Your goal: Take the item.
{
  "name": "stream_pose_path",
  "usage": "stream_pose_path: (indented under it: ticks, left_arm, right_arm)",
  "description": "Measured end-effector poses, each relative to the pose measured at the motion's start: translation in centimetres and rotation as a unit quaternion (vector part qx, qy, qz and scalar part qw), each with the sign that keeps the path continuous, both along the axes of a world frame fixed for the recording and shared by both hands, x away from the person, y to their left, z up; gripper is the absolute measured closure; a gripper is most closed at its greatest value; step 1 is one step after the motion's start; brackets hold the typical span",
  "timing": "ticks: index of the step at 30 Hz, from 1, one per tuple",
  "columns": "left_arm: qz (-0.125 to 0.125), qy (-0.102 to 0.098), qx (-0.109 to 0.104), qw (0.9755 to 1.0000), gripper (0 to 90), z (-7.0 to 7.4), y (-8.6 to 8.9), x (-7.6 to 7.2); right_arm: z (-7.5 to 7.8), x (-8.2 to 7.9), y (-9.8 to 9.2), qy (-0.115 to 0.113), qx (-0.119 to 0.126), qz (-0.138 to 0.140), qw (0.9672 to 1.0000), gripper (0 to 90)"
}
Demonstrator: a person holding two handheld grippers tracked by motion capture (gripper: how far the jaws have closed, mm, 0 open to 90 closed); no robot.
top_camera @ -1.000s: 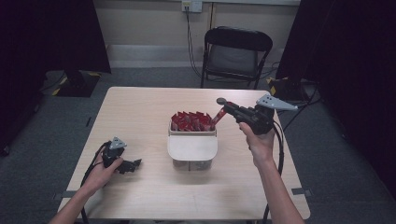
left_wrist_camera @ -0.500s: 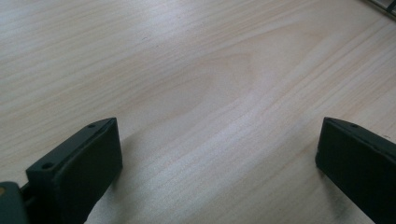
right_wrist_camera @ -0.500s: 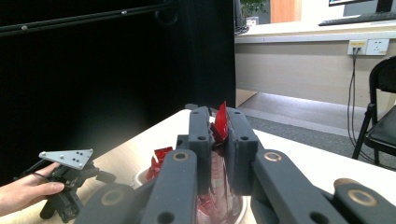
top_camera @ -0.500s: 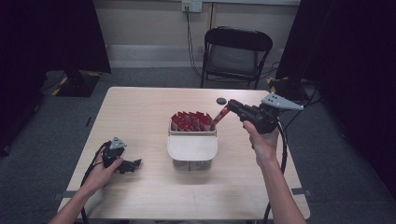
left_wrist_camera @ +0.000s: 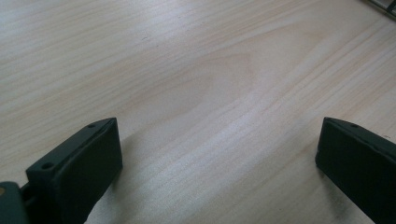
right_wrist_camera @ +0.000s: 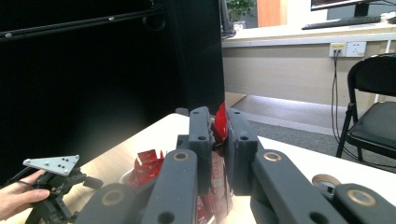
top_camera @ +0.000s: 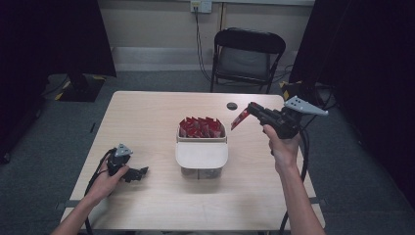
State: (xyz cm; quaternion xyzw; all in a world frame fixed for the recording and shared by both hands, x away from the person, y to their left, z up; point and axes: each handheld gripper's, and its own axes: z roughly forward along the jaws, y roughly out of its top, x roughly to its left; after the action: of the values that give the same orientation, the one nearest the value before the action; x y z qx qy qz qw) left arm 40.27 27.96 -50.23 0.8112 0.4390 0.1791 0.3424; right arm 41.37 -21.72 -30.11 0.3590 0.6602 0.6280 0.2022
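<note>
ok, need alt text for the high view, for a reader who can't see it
The right gripper, raised beside a white container of red packets at the centre of a wooden table, has its fingers shut on one red packet. The left gripper rests on the table at the near left, and a black folding chair stands behind.

No legible text, label, brand, number or sign appears in any view; the printing on the red packets [top_camera: 200, 127] at the frame centre is too small to read.

Bright tabletop, dark surroundings, soft focus
</note>
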Motion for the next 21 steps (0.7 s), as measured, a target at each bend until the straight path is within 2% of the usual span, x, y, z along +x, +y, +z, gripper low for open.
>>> stream_pose_path:
  ticks: [10, 15, 21]
  left_arm:
    - [0.002, -0.001, -0.002, 1.0000, 0.0, 0.0, 0.0, 0.0]
    - [0.000, 0.000, 0.000, 1.0000, 0.0, 0.0, 0.0, 0.0]
    - [0.002, -0.001, -0.002, 1.0000, 0.0, 0.0, 0.0, 0.0]
  right_arm:
    - [-0.1, 0.3, -0.5, -0.001, -0.003, -0.010, 0.9999, 83.3]
    - [-0.4, 1.0, -0.5, 0.005, -0.010, -0.014, 0.9998, 83.3]
    - [-0.8, 2.2, 0.1, 0.017, -0.030, -0.018, 0.9992, 83.3]
